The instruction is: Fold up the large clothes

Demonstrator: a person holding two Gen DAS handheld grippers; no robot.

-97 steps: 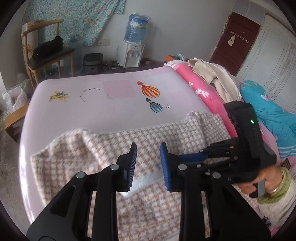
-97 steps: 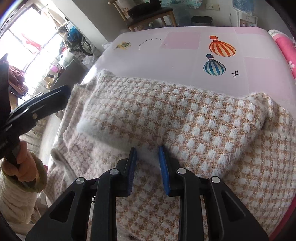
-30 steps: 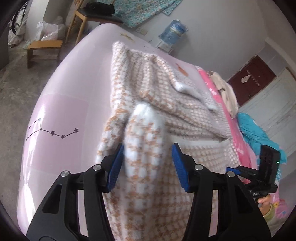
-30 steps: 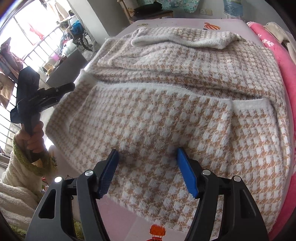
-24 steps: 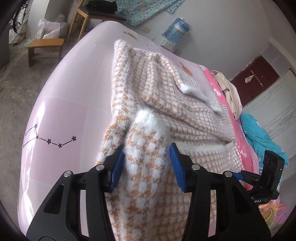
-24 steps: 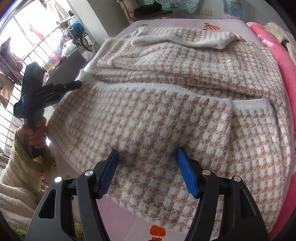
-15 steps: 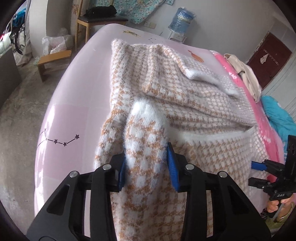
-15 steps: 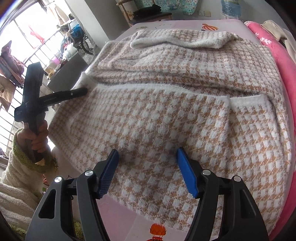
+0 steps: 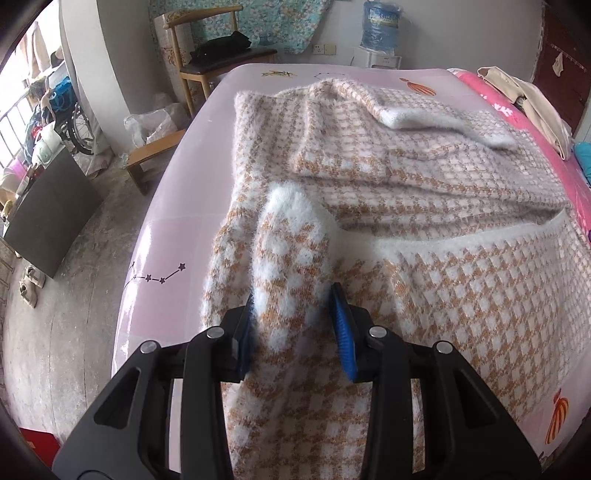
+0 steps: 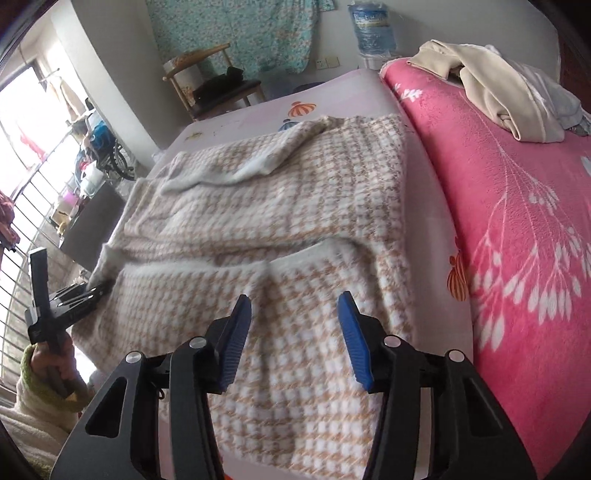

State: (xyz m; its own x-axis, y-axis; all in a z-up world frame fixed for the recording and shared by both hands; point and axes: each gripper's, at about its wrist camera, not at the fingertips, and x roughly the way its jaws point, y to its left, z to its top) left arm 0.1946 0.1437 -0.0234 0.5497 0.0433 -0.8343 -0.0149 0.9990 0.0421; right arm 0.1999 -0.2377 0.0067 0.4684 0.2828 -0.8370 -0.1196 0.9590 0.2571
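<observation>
Checked sweater (image 9: 461,177) spread across the pink bed (image 9: 192,177).
Left gripper (image 9: 295,325) fingers clenched on a bunched sleeve (image 9: 291,240); right gripper (image 10: 293,332) fingers apart and closing, poised over the near hem, gripping nothing.

I see a wooden chair (image 9: 207,55) and water dispenser (image 9: 378,37) against the pale wall, floral cloth (image 10: 236,33) hanging above, bare concrete floor (image 9: 55,332), daylight through the barred window (image 10: 22,229).

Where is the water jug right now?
In the left wrist view the water jug stands top right of centre, against the far wall on a white dispenser, beyond the bed and right of the wooden chair.
</observation>
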